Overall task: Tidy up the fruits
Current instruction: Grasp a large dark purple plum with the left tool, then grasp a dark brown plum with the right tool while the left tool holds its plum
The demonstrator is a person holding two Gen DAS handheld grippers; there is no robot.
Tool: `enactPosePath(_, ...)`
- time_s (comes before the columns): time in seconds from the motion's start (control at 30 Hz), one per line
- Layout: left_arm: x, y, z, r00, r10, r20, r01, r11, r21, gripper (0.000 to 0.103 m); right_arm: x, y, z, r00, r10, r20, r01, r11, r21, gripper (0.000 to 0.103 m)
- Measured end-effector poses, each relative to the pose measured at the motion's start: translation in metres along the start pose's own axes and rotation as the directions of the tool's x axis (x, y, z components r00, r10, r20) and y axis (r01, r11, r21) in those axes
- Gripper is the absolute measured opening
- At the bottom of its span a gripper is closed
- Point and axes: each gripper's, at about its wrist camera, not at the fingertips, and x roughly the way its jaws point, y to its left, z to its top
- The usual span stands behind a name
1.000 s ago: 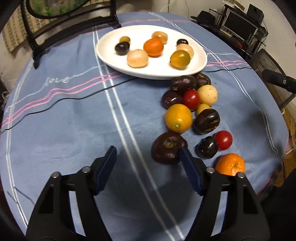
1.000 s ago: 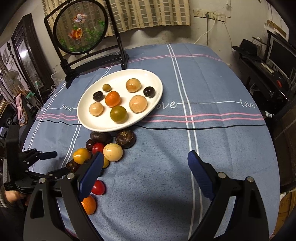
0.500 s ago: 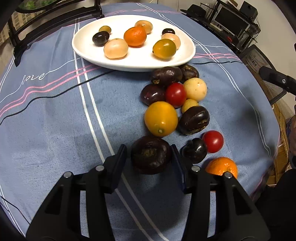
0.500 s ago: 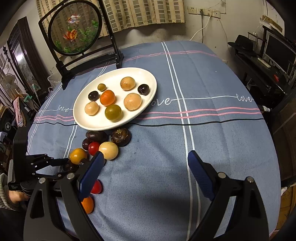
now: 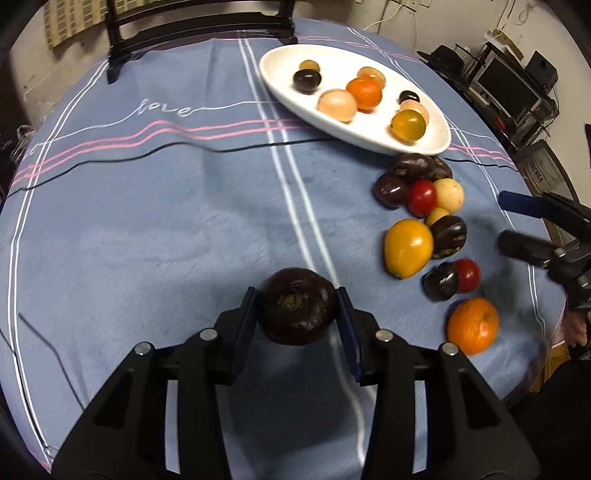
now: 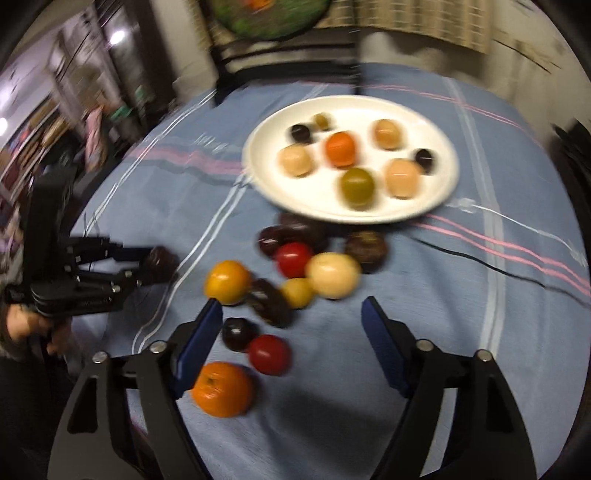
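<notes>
My left gripper [image 5: 297, 295] is closing, its pads pressed on both sides of a big dark purple fruit [image 5: 295, 314] over the blue tablecloth; the right wrist view shows this gripper [image 6: 155, 262] too. Further back, a white plate [image 5: 288, 96] holds several fruits. Loose fruits lie in front of it, among them a yellow-orange one [image 5: 408, 247], a red tomato [image 6: 269, 354] and an orange [image 6: 221, 387]. My right gripper [image 6: 291, 304] hovers above this pile, its jaws closing but still wide, with small fruits below them and none pressed. That view is blurred.
A black stand [image 5: 199, 33] with a round picture stands at the table's far edge. A desk with a monitor [image 5: 506, 85] is off to the right. A hand [image 6: 26, 325] holds the left gripper's handle.
The left jaws closed on the dark purple fruit and carried it left, away from the pile. The right gripper swung left and down over the loose fruits, and its jaws narrowed.
</notes>
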Motion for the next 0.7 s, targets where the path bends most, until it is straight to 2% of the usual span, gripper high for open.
enactPosePath(0.03,-0.002,0.002,-0.002,1.0,0.003,0.002,-0.003,1.0,-0.006,0.043,0.003,0.003,0.001,1.0,0.004,-0.007,-0.004,1.0,-0.008,0.071)
enactPosePath(0.1,-0.006,0.01,-0.006,1.0,0.005,0.003,-0.005,1.0,-0.02,0.043,0.014,0.005,0.002,1.0,0.008,-0.027,-0.009,1.0,-0.015,0.058)
enactPosePath(0.3,-0.01,0.022,-0.012,1.0,-0.001,0.002,0.001,0.999,-0.044,0.043,0.033,-0.005,0.002,0.998,0.015,-0.063,-0.013,0.999,0.042,0.043)
enactPosePath(0.57,-0.007,0.018,-0.012,1.0,-0.013,-0.01,0.012,0.999,-0.036,0.043,0.038,-0.005,0.0,0.999,0.005,-0.054,-0.003,0.999,0.036,0.043)
enactPosePath(0.63,-0.006,0.017,-0.012,1.0,-0.014,-0.012,0.013,0.999,-0.036,0.043,0.036,-0.002,0.0,0.999,0.003,-0.045,-0.003,1.0,0.015,0.036)
enactPosePath(0.7,-0.005,0.017,-0.012,1.0,-0.017,-0.014,0.016,0.999,-0.037,0.043,0.033,0.004,-0.001,0.999,0.006,-0.036,-0.007,1.0,-0.017,0.024)
